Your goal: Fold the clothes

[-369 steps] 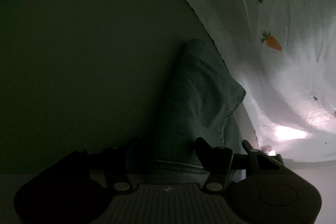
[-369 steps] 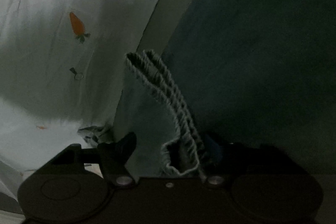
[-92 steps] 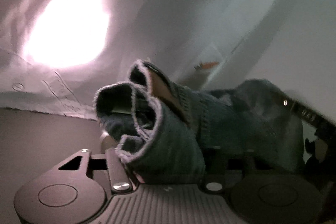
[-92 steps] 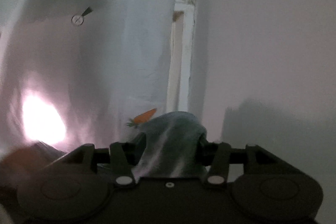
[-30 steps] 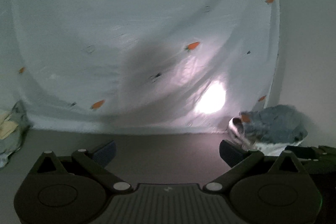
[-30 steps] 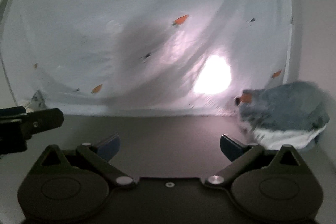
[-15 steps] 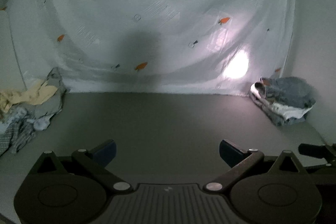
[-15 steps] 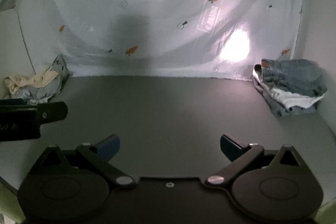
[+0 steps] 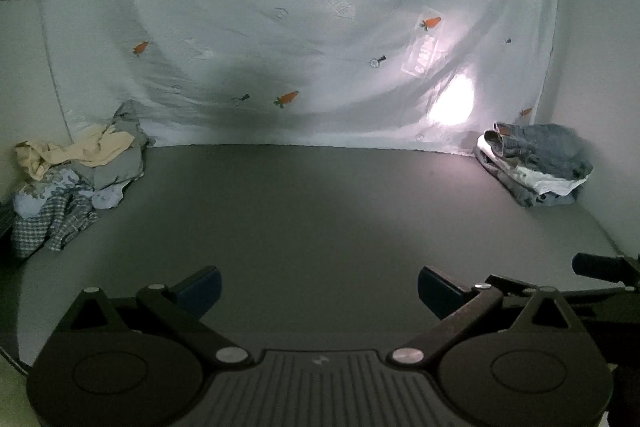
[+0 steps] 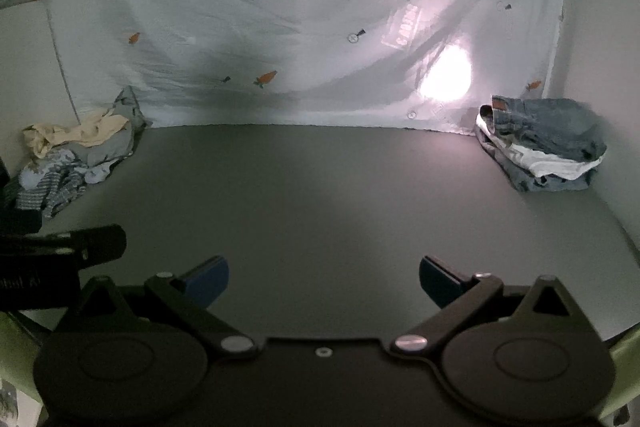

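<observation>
Our left hand-held gripper [image 9: 318,287] hangs over the near edge of the desk [image 9: 320,211] with its jaws spread wide and nothing between them. Our right hand-held gripper [image 10: 324,277] is the same, wide apart and empty, and each one shows at the edge of the other's view, side by side.

Outward from there the grey desk is bare across its middle. At about ten o'clock, against the back corner, lies the unfolded heap [image 9: 72,179]: a cream piece on top, grey and pale blue pieces under it, and a checked cloth spilling toward us. At about two o'clock sits the folded stack [image 10: 540,147], a denim piece on top, a white layer below it, and more denim beneath. Behind both hangs a white sheet [image 9: 280,27] printed with small carrots.

We judge the heap to be the work left. Those pieces look light, limp and tangled, so a single pinch will likely drag a neighbour along. The cream piece lies uppermost and free; we would take it by an edge or corner, one gripper each, well apart, and lift it clear before spreading it. The denim would be heavier and stiffer.

There are no containers in view; both piles rest directly on the desk.
</observation>
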